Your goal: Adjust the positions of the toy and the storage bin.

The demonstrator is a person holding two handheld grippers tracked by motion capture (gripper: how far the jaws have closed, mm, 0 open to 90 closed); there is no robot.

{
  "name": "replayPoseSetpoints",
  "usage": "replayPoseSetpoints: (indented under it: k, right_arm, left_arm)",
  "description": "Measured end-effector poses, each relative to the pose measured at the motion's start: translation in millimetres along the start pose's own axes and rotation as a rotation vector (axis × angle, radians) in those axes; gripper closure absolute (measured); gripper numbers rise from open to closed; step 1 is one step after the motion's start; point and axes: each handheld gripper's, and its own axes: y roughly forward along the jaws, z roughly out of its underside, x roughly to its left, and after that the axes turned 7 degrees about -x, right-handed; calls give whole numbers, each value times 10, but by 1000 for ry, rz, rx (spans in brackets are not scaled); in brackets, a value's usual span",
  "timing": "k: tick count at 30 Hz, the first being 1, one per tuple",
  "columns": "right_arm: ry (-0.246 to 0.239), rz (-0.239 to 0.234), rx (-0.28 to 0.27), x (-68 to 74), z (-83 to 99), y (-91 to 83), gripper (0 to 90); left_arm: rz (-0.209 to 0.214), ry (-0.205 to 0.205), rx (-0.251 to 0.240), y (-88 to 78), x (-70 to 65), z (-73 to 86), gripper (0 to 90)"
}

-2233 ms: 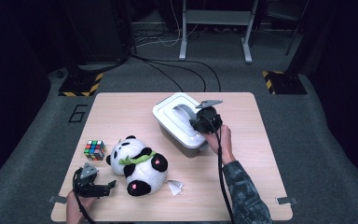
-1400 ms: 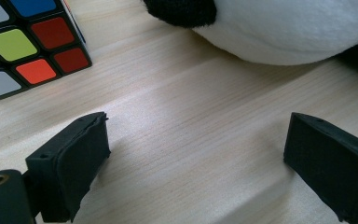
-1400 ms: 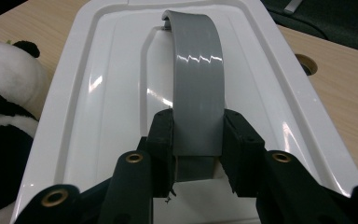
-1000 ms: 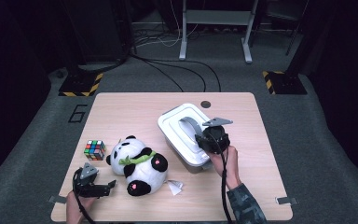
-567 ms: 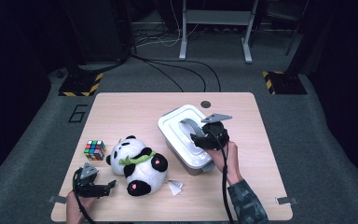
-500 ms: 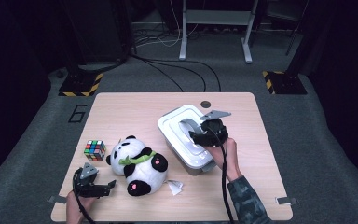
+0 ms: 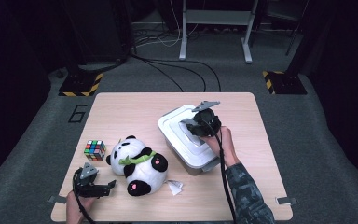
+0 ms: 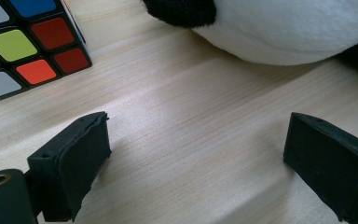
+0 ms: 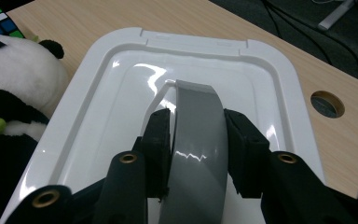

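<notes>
At right-centre of the table (image 7: 135,105), the right gripper (image 9: 198,128), its jaws just closing, clamps the grey handle (image 9: 196,140) of the white bin's lid (image 9: 121,88). A straight upward lift should free it; the left gripper (image 8: 200,154) rests, jaws apart.

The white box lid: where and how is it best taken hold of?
By the grey arched handle at the middle of the white lid, coming from above with a jaw on each flat face. It stands up from the recessed top as a thin band, the only raised part narrow enough to pinch. The right gripper already clamps it that way, its jaws having just been closing on it.
</notes>
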Motion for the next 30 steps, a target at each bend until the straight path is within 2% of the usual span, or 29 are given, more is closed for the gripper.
replayPoseSetpoints:
  k: [4,7,17,20,25,30]
  right_arm:
    - [24,34,1,87,-3,-1,663]
    - [63,54,2,128,0,-5,666]
    - [142,106,9,254,7,-30,666]
    - [148,105,8,270,10,-36,666]
    - [131,110,17,321,13,-50,666]
    - [118,108,11,315,22,-47,664]
  left_arm:
    - [1,2,5,-3,2,-3,68]
    - [1,4,4,-3,2,-3,68]
    - [-3,3,-3,2,-2,1,69]
    - [-2,2,-3,2,-1,1,69]
    - [-3,3,-3,1,-2,1,70]
    - [-3,3,-3,1,-2,0,70]
